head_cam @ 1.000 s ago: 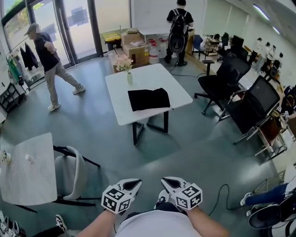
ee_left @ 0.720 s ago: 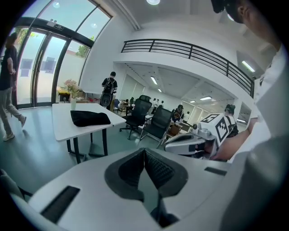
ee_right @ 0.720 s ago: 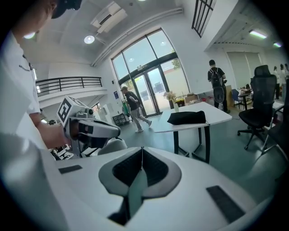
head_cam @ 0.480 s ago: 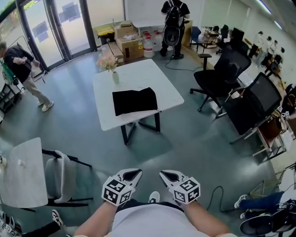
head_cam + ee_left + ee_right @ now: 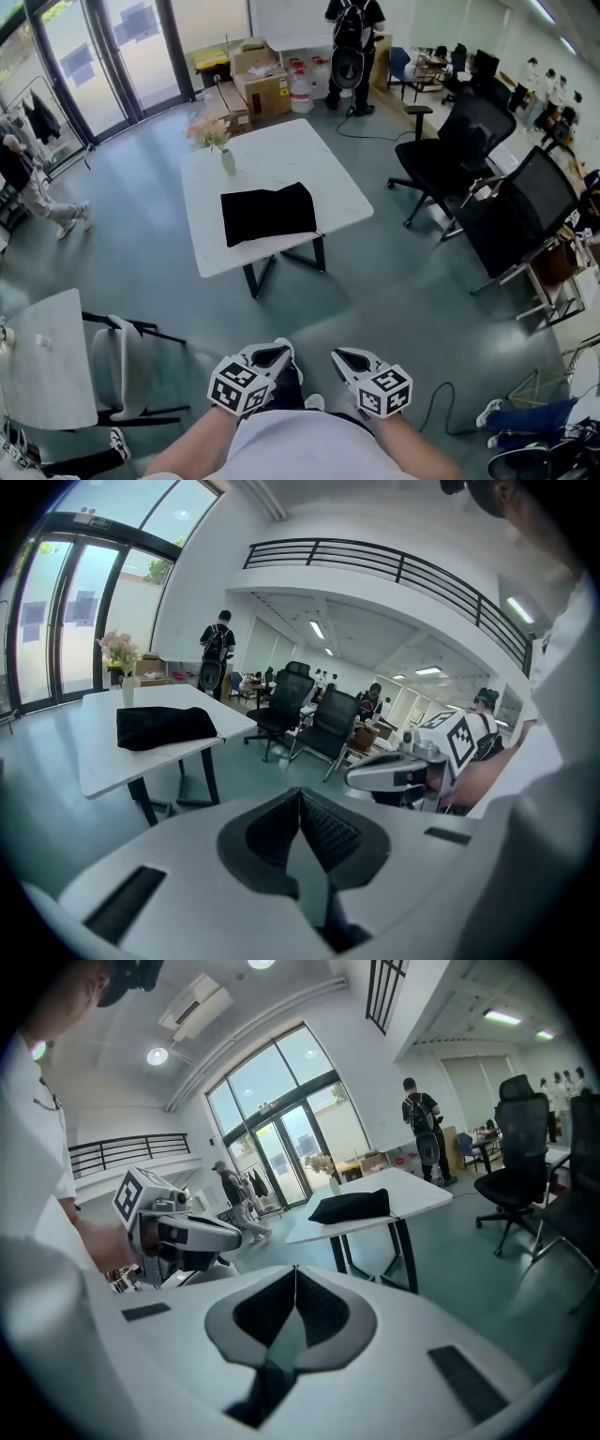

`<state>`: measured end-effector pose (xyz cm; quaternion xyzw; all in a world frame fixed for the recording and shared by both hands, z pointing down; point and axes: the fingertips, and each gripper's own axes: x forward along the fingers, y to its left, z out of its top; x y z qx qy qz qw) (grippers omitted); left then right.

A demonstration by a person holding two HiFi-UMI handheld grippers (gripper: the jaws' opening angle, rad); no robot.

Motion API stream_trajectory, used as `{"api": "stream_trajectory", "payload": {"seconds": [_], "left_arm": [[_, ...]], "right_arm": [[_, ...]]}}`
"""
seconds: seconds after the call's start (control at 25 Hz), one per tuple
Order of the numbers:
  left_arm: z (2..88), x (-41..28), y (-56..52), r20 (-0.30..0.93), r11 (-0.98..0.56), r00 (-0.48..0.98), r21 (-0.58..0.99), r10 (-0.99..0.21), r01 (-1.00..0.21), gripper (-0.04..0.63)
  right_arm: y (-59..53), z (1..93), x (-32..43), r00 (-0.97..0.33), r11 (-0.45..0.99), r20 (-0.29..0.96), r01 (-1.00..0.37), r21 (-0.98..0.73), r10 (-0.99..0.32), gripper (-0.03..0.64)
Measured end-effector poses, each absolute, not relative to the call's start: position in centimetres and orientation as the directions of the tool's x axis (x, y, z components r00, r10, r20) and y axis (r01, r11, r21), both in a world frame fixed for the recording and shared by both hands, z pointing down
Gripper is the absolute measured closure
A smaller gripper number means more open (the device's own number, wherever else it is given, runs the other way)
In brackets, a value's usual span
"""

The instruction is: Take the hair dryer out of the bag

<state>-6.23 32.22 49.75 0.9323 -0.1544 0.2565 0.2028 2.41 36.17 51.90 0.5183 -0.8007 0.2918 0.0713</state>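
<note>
Closer to the table [image 5: 319, 164] now. Bag [image 5: 269, 213] flat on it, long side across, well ahead. Left gripper [image 5: 278, 349] and right gripper [image 5: 340, 356] closed tight, holding nothing, equally near. Dryer hidden.

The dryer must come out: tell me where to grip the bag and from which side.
Grip the bag at its near edge, coming from the front of the table: it lies flat and limp close to that edge. Its opening can't be made out.
</note>
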Motion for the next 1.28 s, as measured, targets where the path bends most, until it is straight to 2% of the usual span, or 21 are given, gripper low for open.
{"api": "stream_trajectory", "payload": {"seconds": [0.44,0.88,1.28], "left_arm": [[49.4,-0.3,19.9,0.515,-0.919,0.850,0.269,-0.116,-0.288,0.578],[49.4,-0.5,4.4,0.516,-0.916,0.844,0.253,-0.145,-0.312,0.578],[50.1,-2.0,-1.7,0.518,-0.897,0.837,0.264,-0.178,-0.354,0.580]], "right_arm": [[25.5,51.8,6.9,-0.386,0.233,0.470,-0.907,-0.351,-0.794,0.600],[12.0,51.1,7.4,-0.372,0.232,0.508,-0.919,-0.318,-0.777,0.600],[4.4,51.3,6.2,-0.417,0.286,0.516,-0.905,-0.315,-0.748,0.600]]}}
